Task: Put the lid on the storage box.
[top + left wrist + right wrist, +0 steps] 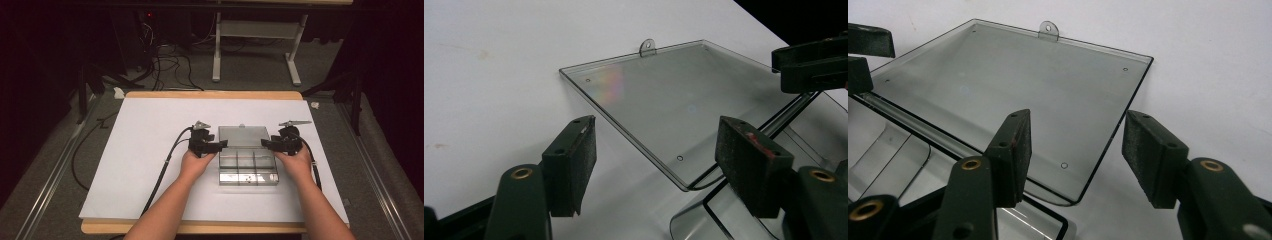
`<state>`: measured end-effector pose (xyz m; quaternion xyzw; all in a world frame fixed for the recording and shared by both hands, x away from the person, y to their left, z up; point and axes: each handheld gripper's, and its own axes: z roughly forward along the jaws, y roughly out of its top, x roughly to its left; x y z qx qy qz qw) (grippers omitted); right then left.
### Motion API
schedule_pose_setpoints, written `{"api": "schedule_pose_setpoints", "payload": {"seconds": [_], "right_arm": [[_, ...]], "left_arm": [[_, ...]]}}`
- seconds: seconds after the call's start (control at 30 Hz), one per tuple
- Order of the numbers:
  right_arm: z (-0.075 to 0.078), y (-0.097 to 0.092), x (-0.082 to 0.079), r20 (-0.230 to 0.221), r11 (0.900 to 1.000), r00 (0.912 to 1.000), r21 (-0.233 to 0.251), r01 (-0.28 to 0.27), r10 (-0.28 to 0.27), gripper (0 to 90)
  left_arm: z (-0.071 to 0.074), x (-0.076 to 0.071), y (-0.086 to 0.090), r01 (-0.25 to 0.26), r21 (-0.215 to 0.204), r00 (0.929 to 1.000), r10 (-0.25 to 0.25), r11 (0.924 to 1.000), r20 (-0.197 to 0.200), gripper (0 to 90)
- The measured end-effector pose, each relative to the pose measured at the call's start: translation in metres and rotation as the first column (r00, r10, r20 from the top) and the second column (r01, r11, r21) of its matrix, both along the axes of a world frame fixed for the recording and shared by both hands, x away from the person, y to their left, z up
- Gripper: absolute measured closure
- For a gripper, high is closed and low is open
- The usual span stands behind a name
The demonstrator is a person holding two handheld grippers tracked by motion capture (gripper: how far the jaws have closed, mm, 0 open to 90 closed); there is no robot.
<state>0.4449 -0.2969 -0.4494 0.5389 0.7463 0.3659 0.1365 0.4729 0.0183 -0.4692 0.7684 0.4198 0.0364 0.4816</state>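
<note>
A clear plastic compartment box (247,170) lies open on the white table top (150,150), its lid (243,135) folded back flat behind it. My left gripper (220,145) stands at the box's left side by the hinge, jaws open. In the left gripper view the lid's (664,95) near corner lies between my left gripper's (656,145) pads, and neither pad touches it. At the right side my right gripper (265,144) is open too. The right gripper view has the lid's (1013,85) corner between my right gripper's (1075,140) spread pads, untouched.
The white sheet covers a wooden table with its edge (210,95) at the back. Cables (165,170) trail from both grippers toward the front. A white frame (255,45) and wires stand on the floor beyond. A small hanging tab (647,47) sticks out of the lid's far edge.
</note>
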Motion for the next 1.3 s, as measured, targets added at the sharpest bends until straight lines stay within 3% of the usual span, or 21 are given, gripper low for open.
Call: {"api": "schedule_pose_setpoints", "payload": {"seconds": [0.13,0.27,0.47,0.6,0.87,1.3], "right_arm": [[-0.005,-0.005,0.004,-0.034,0.9976,0.9994,0.070,0.004,-0.001,43.0],[-0.011,-0.008,0.009,-0.086,0.9863,0.9962,0.165,0.004,0.010,34.8],[-0.015,-0.010,0.012,-0.122,0.9773,0.9922,0.212,-0.001,0.028,31.0],[-0.019,-0.011,0.014,-0.150,0.9650,0.9878,0.262,-0.002,0.043,30.6],[-0.017,-0.009,0.012,-0.142,0.9671,0.9889,0.255,-0.005,0.043,34.7],[-0.009,-0.008,0.007,-0.077,0.9804,0.9968,0.197,-0.005,0.021,45.0]], "left_arm": [[-0.002,0.000,0.002,-0.003,-0.014,1.0000,0.003,0.9999,-0.005,33.3],[-0.004,0.000,0.004,-0.005,-0.035,0.9999,0.005,0.9994,-0.014,34.5],[-0.005,0.000,0.004,-0.001,-0.043,0.9998,0.000,0.9991,-0.018,36.1],[-0.008,0.001,0.005,0.000,-0.054,0.9997,-0.002,0.9985,-0.026,36.2],[-0.010,0.000,0.004,0.000,-0.050,0.9996,-0.001,0.9988,-0.029,37.9],[-0.009,-0.001,0.003,0.013,-0.077,0.9990,-0.016,0.9970,-0.041,38.9]]}}
